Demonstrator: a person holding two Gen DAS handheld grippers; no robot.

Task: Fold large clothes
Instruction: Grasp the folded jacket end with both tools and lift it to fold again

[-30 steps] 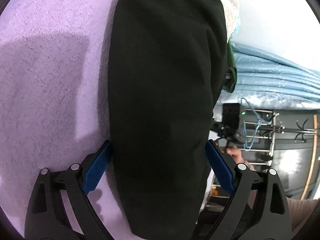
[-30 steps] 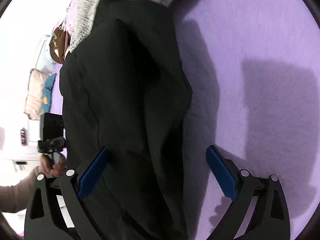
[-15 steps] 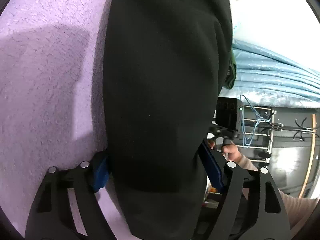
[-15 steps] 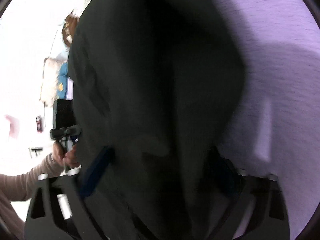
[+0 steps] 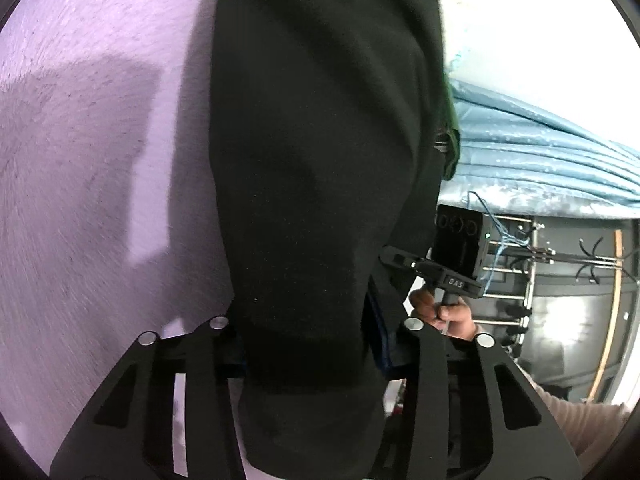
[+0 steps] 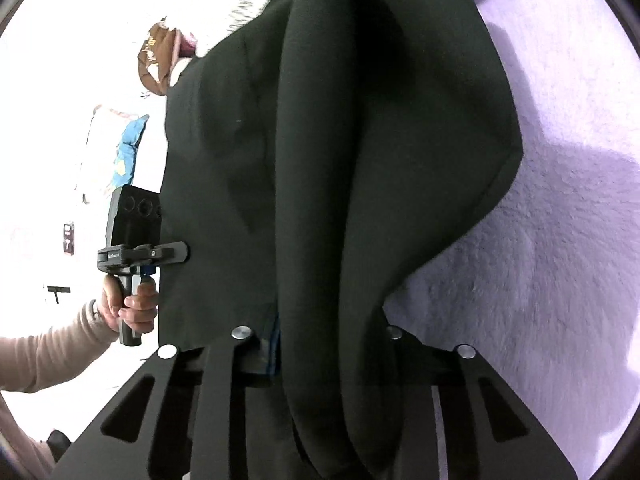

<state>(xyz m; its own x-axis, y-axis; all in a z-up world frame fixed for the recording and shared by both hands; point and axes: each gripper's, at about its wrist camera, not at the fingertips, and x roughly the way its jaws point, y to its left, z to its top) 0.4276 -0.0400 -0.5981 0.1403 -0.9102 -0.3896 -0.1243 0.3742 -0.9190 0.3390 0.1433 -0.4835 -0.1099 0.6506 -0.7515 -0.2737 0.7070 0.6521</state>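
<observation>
Lilac fleece bedding lay under everything. Nearest in the left wrist view, the left gripper had just been closing and pinched the edge of the black garment, which ran away over the bedding. Only that view showed blue curtains behind. The right gripper, likewise just closing, clamped bunched folds of the same garment; beyond, that view alone showed a beige sleeve and brown clothing.
</observation>
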